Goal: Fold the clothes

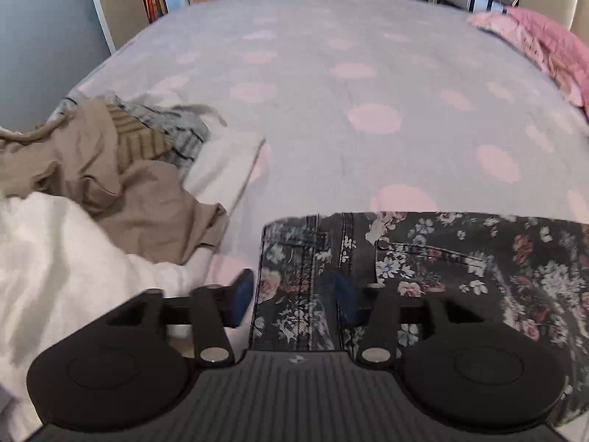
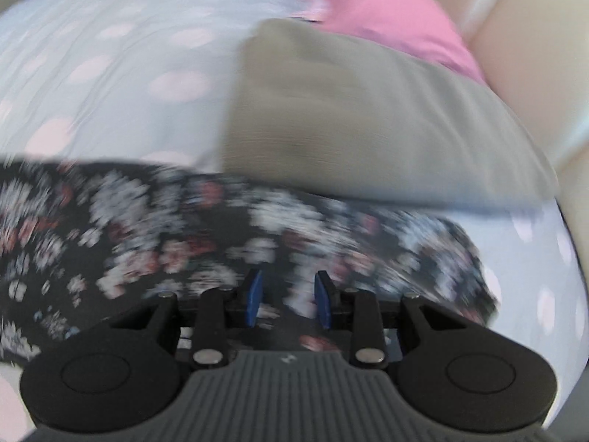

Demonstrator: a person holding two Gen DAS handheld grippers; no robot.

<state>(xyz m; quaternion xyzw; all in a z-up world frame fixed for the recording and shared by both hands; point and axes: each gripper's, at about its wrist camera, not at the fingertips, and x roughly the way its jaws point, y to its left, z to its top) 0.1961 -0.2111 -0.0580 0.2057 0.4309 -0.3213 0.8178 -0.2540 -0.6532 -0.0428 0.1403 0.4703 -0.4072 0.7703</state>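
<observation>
Dark floral trousers (image 1: 460,258) lie folded flat on the bed, near its front edge. My left gripper (image 1: 292,300) is open at their left end: one blue fingertip (image 1: 241,300) is off the cloth, the other is over it, and the cloth edge lies between them. The right wrist view is motion-blurred. In it the same floral trousers (image 2: 184,228) spread across the middle. My right gripper (image 2: 289,298) hovers open just above them, with nothing clamped between its blue pads (image 2: 254,294).
The bed has a grey spread with pink dots (image 1: 331,92). A heap of beige, striped and white clothes (image 1: 92,169) lies at the left. A folded grey garment (image 2: 349,110) sits beyond the trousers, with a pink pillow (image 2: 386,11) and a cream headboard (image 2: 533,55) behind it.
</observation>
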